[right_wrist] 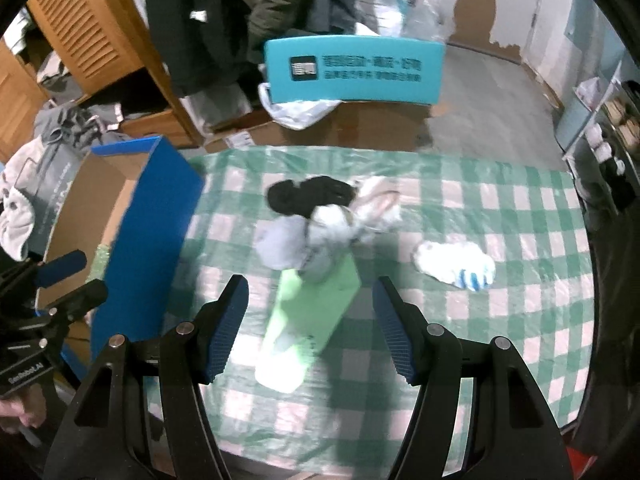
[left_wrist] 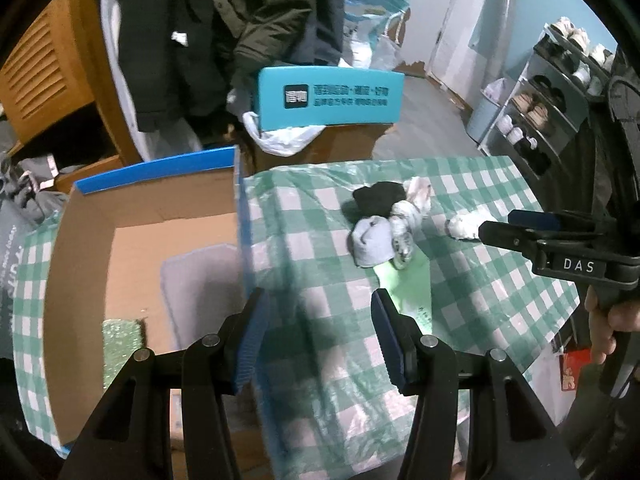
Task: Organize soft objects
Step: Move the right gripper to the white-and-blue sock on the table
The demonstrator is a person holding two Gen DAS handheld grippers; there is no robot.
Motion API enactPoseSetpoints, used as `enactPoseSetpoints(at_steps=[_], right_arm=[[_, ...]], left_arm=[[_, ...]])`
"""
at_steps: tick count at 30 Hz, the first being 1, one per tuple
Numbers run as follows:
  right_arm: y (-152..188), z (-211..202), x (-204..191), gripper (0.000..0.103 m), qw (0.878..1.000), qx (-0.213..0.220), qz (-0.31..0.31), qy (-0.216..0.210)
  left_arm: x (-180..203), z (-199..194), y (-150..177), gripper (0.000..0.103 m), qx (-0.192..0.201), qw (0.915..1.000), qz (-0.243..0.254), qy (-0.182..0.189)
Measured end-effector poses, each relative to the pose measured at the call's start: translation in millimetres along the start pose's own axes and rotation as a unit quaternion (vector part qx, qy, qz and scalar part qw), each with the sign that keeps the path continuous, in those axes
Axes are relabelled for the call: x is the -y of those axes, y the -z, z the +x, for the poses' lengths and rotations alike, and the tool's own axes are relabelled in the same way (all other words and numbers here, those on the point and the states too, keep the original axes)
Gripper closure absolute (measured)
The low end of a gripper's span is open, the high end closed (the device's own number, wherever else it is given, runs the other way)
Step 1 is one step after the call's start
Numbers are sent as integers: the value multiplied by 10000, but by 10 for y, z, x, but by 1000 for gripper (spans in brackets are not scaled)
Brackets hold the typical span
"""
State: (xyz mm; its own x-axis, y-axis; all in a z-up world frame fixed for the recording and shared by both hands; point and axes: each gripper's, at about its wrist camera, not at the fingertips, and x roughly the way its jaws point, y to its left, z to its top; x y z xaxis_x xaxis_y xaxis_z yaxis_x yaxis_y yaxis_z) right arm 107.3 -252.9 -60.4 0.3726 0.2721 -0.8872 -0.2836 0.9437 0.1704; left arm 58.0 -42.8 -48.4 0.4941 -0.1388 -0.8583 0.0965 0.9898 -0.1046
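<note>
A little heap of socks is piled mid-way on the green checked tablecloth; a black one is at the far side, a grey one nearer, and a pale green sock is stretched out with its long axis running from the heap toward the near edge, slightly leftward in the right wrist view. A white sock with blue stripes is laid apart to the right, roughly crosswise; a blue-walled cardboard box is parked beside the cloth on the left. The left gripper is held spread wide with nothing in it, over the box wall; the right gripper is likewise gaping, above the green sock, contact can't be told.
</note>
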Motion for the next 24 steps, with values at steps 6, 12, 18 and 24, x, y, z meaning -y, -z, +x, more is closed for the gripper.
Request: enactPoseSetpoints(at_steps=[6, 12, 18, 24], right_arm=[[14, 65, 258, 38, 9998, -22, 64, 171], [-2, 215, 527, 38, 9994, -172, 90, 298], [-62, 410, 708, 38, 9963, -259, -369, 732], [-108, 659, 886, 38, 9958, -445, -383, 702]], left_arm=[[133, 174, -68, 49, -127, 9999, 103, 8], [198, 371, -155, 49, -292, 9995, 15, 68], [296, 588, -257, 49, -444, 9990, 28, 102], [379, 832, -298, 48, -638, 9978, 28, 173]])
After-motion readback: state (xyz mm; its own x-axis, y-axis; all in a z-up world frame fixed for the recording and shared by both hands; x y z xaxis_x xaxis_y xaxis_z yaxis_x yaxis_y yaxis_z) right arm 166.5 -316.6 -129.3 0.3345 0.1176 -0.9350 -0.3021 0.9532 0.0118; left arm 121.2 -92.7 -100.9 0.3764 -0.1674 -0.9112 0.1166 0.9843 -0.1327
